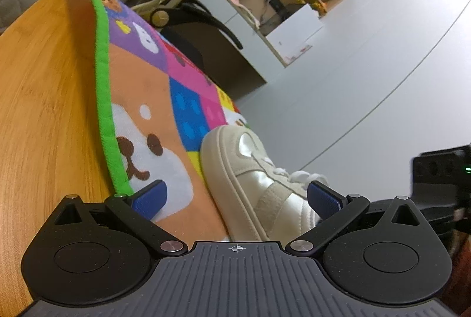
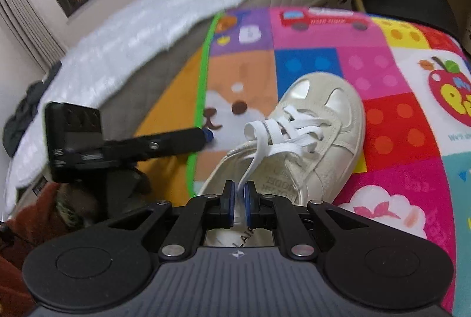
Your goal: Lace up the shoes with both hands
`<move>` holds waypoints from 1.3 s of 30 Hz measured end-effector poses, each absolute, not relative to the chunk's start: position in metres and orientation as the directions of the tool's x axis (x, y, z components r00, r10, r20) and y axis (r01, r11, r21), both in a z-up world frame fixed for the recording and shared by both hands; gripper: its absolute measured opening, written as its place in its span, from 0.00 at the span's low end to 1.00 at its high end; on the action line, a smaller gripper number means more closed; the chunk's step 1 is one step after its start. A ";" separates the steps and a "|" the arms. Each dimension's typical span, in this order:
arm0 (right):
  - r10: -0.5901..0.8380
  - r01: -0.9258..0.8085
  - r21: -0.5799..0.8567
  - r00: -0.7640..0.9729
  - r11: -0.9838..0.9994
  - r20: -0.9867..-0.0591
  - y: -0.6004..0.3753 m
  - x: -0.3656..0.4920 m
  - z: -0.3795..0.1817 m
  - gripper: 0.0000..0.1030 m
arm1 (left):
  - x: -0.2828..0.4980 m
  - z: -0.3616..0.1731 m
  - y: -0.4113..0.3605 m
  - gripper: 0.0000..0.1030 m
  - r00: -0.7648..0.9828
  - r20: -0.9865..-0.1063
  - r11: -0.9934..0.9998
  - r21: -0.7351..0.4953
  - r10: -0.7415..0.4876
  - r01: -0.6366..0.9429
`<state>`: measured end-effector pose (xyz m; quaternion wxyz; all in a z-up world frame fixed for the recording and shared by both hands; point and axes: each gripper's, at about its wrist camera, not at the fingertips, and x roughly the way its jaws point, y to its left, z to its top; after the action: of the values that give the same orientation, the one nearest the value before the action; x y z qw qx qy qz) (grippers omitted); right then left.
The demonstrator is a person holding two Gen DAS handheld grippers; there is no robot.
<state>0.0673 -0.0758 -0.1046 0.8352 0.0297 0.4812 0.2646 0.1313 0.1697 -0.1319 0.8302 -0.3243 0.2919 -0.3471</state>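
A cream sneaker (image 2: 321, 128) with white laces (image 2: 279, 134) lies on a colourful play mat (image 2: 391, 122), toe pointing away. My right gripper (image 2: 239, 193) is shut on a white lace end above the shoe's heel opening and holds it taut. In the left wrist view the same sneaker (image 1: 250, 178) sits just ahead, seen from its side. My left gripper (image 1: 235, 196) is open and empty, its blue pads (image 1: 150, 194) spread wide beside the shoe. The left gripper also shows in the right wrist view (image 2: 207, 134), to the left of the shoe.
The mat with a green border (image 1: 103, 75) lies on a wooden table (image 1: 44, 99). A bed with a white cover (image 2: 147, 31) stands behind. A black chair (image 1: 200, 22) and shelves (image 1: 294, 8) stand beyond the table's edge over a grey floor (image 1: 368, 66).
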 end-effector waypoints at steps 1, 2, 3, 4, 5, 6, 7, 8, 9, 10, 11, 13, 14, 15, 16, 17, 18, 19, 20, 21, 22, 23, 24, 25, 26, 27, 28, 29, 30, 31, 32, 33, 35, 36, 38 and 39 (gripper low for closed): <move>0.472 -0.415 0.309 0.383 0.856 -0.794 -0.074 0.071 -0.107 0.07 | 0.131 -0.132 0.170 1.00 0.589 -0.254 0.545 -0.742 -0.767 0.390; 0.474 -0.415 0.315 0.370 0.854 -0.799 -0.072 0.074 -0.109 0.07 | 0.130 -0.132 0.171 1.00 0.589 -0.249 0.541 -0.743 -0.769 0.393; 0.476 -0.417 0.318 0.363 0.852 -0.801 -0.070 0.077 -0.110 0.05 | 0.131 -0.132 0.171 1.00 0.588 -0.249 0.541 -0.743 -0.769 0.393; 0.471 -0.421 0.310 0.362 0.853 -0.804 -0.068 0.078 -0.110 0.05 | 0.130 -0.131 0.171 1.00 0.589 -0.250 0.543 -0.741 -0.769 0.394; 0.465 -0.426 0.299 0.364 0.854 -0.807 -0.066 0.077 -0.109 0.05 | 0.130 -0.131 0.171 1.00 0.589 -0.252 0.546 -0.739 -0.768 0.396; 0.462 -0.427 0.296 0.365 0.855 -0.808 -0.066 0.076 -0.109 0.05 | 0.130 -0.131 0.170 1.00 0.589 -0.255 0.549 -0.735 -0.767 0.398; 0.461 -0.425 0.295 0.367 0.856 -0.808 -0.067 0.075 -0.109 0.05 | 0.129 -0.130 0.169 1.00 0.589 -0.258 0.553 -0.731 -0.766 0.399; 0.461 -0.425 0.294 0.369 0.856 -0.807 -0.068 0.073 -0.108 0.06 | 0.129 -0.130 0.168 1.00 0.589 -0.261 0.557 -0.727 -0.765 0.401; 0.460 -0.428 0.290 0.374 0.856 -0.805 -0.070 0.069 -0.107 0.10 | 0.128 -0.130 0.168 1.00 0.589 -0.264 0.560 -0.725 -0.764 0.401; 0.459 -0.431 0.285 0.382 0.856 -0.802 -0.072 0.066 -0.104 0.19 | 0.128 -0.129 0.168 1.00 0.589 -0.264 0.560 -0.724 -0.764 0.401; 0.458 -0.433 0.278 0.393 0.857 -0.798 -0.075 0.062 -0.101 0.25 | 0.128 -0.129 0.167 1.00 0.589 -0.265 0.561 -0.724 -0.763 0.401; 0.461 -0.434 0.271 0.427 0.859 -0.778 -0.085 0.054 -0.091 0.46 | 0.128 -0.128 0.167 1.00 0.589 -0.267 0.563 -0.722 -0.763 0.402; 0.476 -0.430 0.286 0.442 0.857 -0.761 -0.094 0.050 -0.085 0.46 | 0.128 -0.124 0.164 1.00 0.583 -0.276 0.570 -0.712 -0.764 0.409; 0.495 -0.420 0.313 0.452 0.852 -0.742 -0.102 0.047 -0.079 0.46 | 0.128 -0.120 0.161 1.00 0.577 -0.286 0.577 -0.702 -0.765 0.417; 0.510 -0.410 0.334 0.468 0.849 -0.722 -0.112 0.043 -0.073 0.47 | 0.127 -0.116 0.158 1.00 0.571 -0.296 0.583 -0.692 -0.766 0.425; 0.514 -0.396 0.346 0.492 0.851 -0.702 -0.121 0.040 -0.067 0.47 | 0.127 -0.112 0.154 1.00 0.564 -0.305 0.590 -0.682 -0.767 0.433; 0.511 -0.381 0.350 0.521 0.856 -0.684 -0.130 0.038 -0.061 0.47 | 0.127 -0.108 0.151 1.00 0.558 -0.315 0.596 -0.671 -0.767 0.441; 0.499 -0.365 0.345 0.554 0.865 -0.666 -0.138 0.036 -0.056 0.47 | 0.127 -0.104 0.148 1.00 0.552 -0.324 0.602 -0.661 -0.768 0.449; 0.476 -0.349 0.325 0.588 0.879 -0.654 -0.144 0.034 -0.052 0.47 | 0.127 -0.099 0.145 1.00 0.546 -0.334 0.608 -0.650 -0.768 0.457; 0.451 -0.338 0.301 0.613 0.892 -0.649 -0.148 0.032 -0.051 0.47 | 0.127 -0.095 0.142 1.00 0.541 -0.344 0.613 -0.639 -0.768 0.464; 0.440 -0.334 0.289 0.621 0.897 -0.649 -0.149 0.032 -0.054 0.47 | 0.127 -0.091 0.138 1.00 0.535 -0.354 0.618 -0.628 -0.768 0.472; 0.429 -0.329 0.278 0.629 0.903 -0.648 -0.150 0.032 -0.056 0.48 | 0.127 -0.087 0.135 1.00 0.529 -0.363 0.623 -0.617 -0.767 0.480; 0.426 -0.327 0.276 0.629 0.904 -0.650 -0.151 0.032 -0.060 0.48 | 0.127 -0.083 0.132 1.00 0.523 -0.373 0.628 -0.606 -0.766 0.488; 0.438 -0.330 0.290 0.615 0.898 -0.656 -0.149 0.034 -0.065 0.49 | 0.126 -0.079 0.129 1.00 0.517 -0.383 0.633 -0.595 -0.765 0.496; 0.443 -0.336 0.294 0.600 0.895 -0.666 -0.146 0.036 -0.072 0.49 | 0.126 -0.075 0.125 1.00 0.511 -0.393 0.637 -0.583 -0.764 0.504; 0.438 -0.340 0.283 0.589 0.897 -0.679 -0.142 0.038 -0.080 0.51 | 0.126 -0.071 0.122 1.00 0.506 -0.403 0.641 -0.572 -0.763 0.512; 0.426 -0.341 0.267 0.583 0.901 -0.692 -0.137 0.041 -0.088 0.53 | 0.127 -0.070 0.115 1.00 0.515 -0.451 0.684 -0.522 -0.729 0.509; 0.413 -0.339 0.254 0.577 0.906 -0.705 -0.134 0.043 -0.095 0.53 | 0.128 -0.070 0.107 1.00 0.525 -0.497 0.723 -0.471 -0.691 0.506; 0.404 -0.334 0.247 0.572 0.910 -0.714 -0.132 0.046 -0.102 0.53 | 0.130 -0.071 0.103 1.00 0.537 -0.534 0.757 -0.430 -0.653 0.492; 0.394 -0.324 0.243 0.573 0.914 -0.719 -0.133 0.048 -0.107 0.53 | 0.132 -0.073 0.104 1.00 0.544 -0.546 0.770 -0.417 -0.637 0.484; 0.379 -0.308 0.237 0.582 0.922 -0.719 -0.137 0.050 -0.111 0.58 | 0.133 -0.075 0.106 1.00 0.550 -0.558 0.782 -0.404 -0.622 0.475; 0.371 -0.295 0.237 0.589 0.926 -0.718 -0.140 0.051 -0.115 0.66 | 0.134 -0.075 0.110 1.00 0.555 -0.553 0.783 -0.422 -0.621 0.457; 0.391 -0.285 0.271 0.589 0.919 -0.708 -0.149 0.050 -0.119 0.69 | 0.132 -0.073 0.117 1.00 0.565 -0.555 0.792 -0.423 -0.611 0.441; 0.402 -0.285 0.285 0.588 0.915 -0.702 -0.151 0.049 -0.121 0.69 | 0.131 -0.072 0.116 1.00 0.568 -0.559 0.797 -0.407 -0.604 0.446; 0.413 -0.289 0.295 0.596 0.911 -0.689 -0.152 0.047 -0.123 0.69 | 0.130 -0.070 0.117 1.00 0.567 -0.567 0.800 -0.391 -0.598 0.455; 0.424 -0.296 0.305 0.597 0.905 -0.681 -0.152 0.047 -0.123 0.69 | 0.129 -0.070 0.118 1.00 0.554 -0.568 0.793 -0.394 -0.608 0.465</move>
<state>0.0465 -0.1524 -0.1226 0.8899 0.0802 0.4009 0.2022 0.1293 0.1177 -0.0699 0.8760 -0.0996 0.3592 -0.3063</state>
